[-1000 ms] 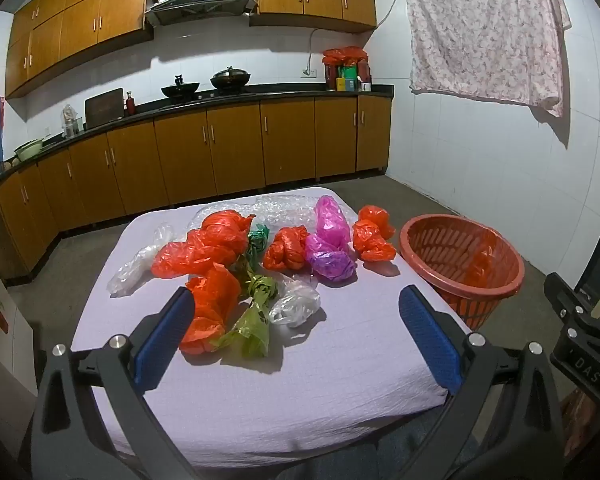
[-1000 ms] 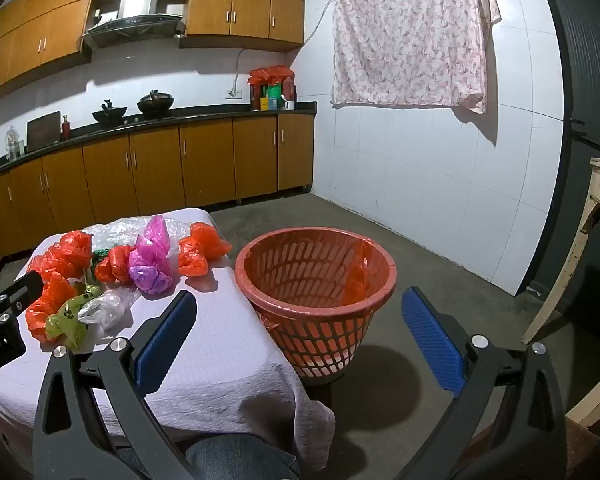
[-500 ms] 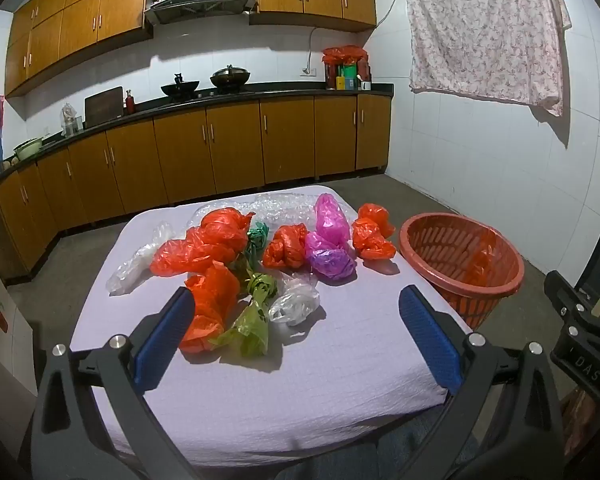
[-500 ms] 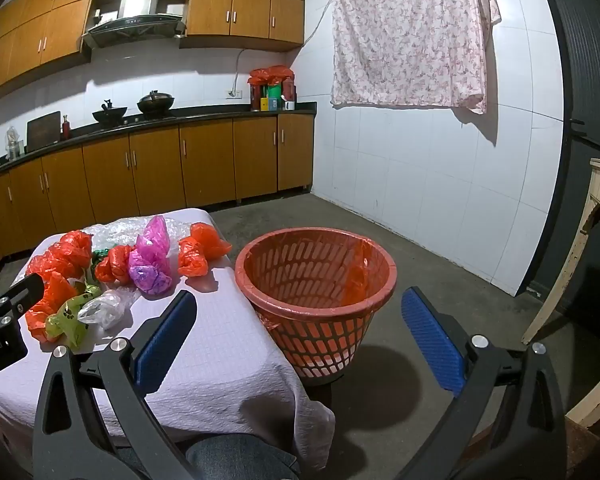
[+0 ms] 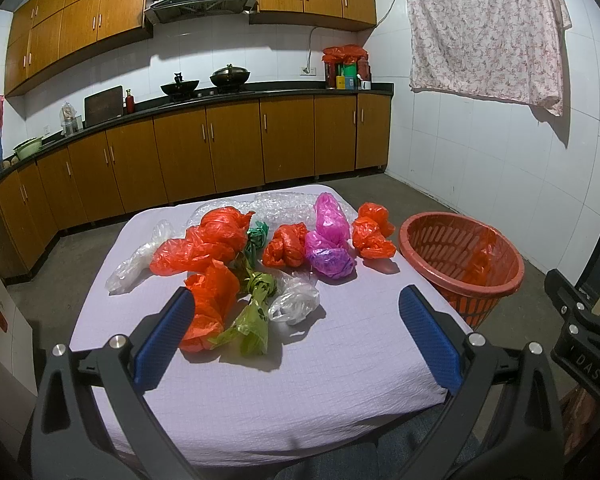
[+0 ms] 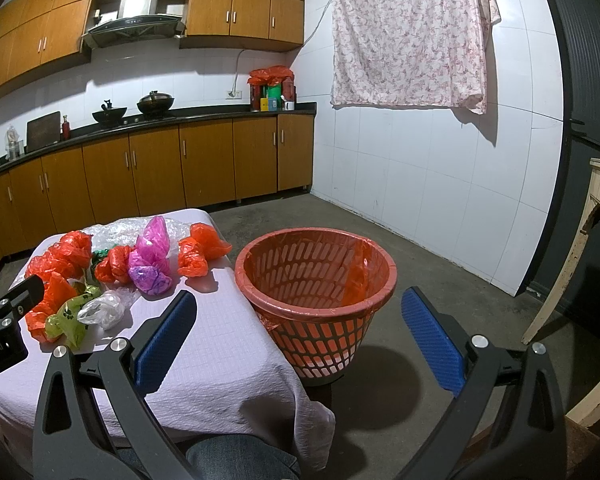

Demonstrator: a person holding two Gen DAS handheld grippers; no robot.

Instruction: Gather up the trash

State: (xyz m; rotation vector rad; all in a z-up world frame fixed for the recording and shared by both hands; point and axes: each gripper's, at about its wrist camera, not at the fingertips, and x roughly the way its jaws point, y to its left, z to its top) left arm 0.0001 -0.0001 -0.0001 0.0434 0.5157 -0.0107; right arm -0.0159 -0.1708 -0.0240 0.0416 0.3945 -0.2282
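Several crumpled plastic bags lie on the lilac-covered table: orange ones, a green one, a clear one, a pink and purple one. An orange slatted basket stands to the table's right; it also shows in the right wrist view. My left gripper is open and empty above the table's near part, just short of the bags. My right gripper is open and empty, in front of the basket.
Wooden kitchen cabinets and a counter with woks run along the back wall. A floral cloth hangs on the white tiled wall. A worn wooden table leg stands at the far right. Concrete floor surrounds the table.
The left wrist view has shifted very slightly; the bags sit a touch nearer. Both grippers stay open and empty.
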